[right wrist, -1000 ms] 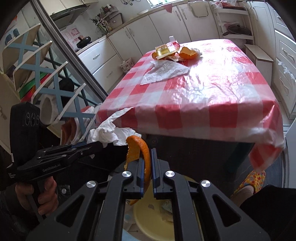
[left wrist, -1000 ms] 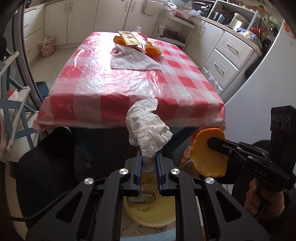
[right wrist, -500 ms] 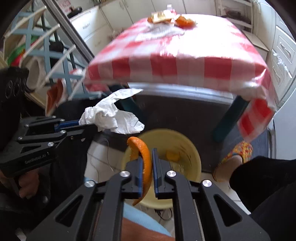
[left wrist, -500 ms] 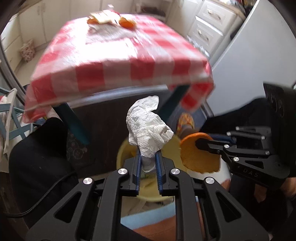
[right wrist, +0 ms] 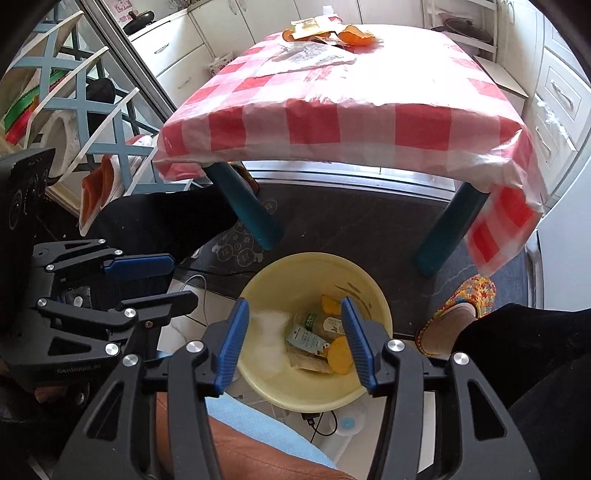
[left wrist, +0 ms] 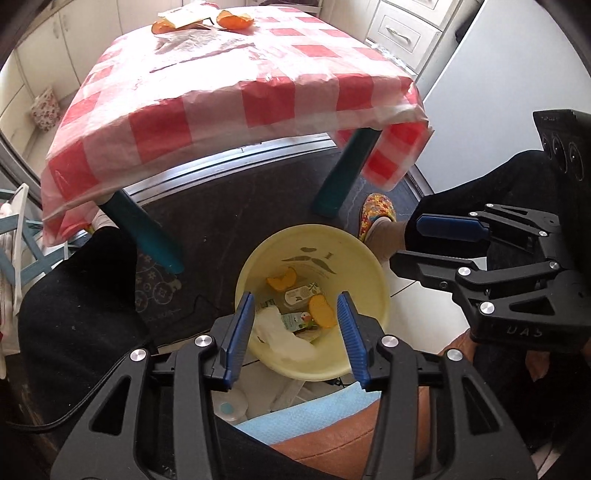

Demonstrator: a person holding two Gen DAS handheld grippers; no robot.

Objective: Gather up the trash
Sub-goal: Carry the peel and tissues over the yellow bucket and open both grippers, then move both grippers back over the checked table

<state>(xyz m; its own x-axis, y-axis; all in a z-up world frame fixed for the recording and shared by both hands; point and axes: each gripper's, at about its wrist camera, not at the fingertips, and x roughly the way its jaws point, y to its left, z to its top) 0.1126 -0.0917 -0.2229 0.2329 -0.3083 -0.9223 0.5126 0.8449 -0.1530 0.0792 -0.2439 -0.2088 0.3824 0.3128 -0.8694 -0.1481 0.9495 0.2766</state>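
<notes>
**Both loads dropped; more trash waits on the bench**

The left hand-held gripper (left wrist: 295, 332) hangs over the yellow bin (left wrist: 369, 266) with its blue fingers (left wrist: 240, 325) spread wide and nothing between them. A crumpled white tissue (left wrist: 280, 336) lies inside the bin, beside orange peel (left wrist: 320, 312) and small packets. The right hand-held gripper (right wrist: 295, 341) is likewise wide open and empty above the same bin, touching nothing. This looks like the release step of a drop-off, judged finished for both hands. Trash remains at the far end of the bench (right wrist: 369, 122): orange peels (right wrist: 356, 37), a flat tissue (right wrist: 310, 55) and a yellowish wrapper (right wrist: 306, 25). The next move likely calls for lifting both grippers clear of the bin, reaching across the checked cloth, and closing on those pieces.
</notes>
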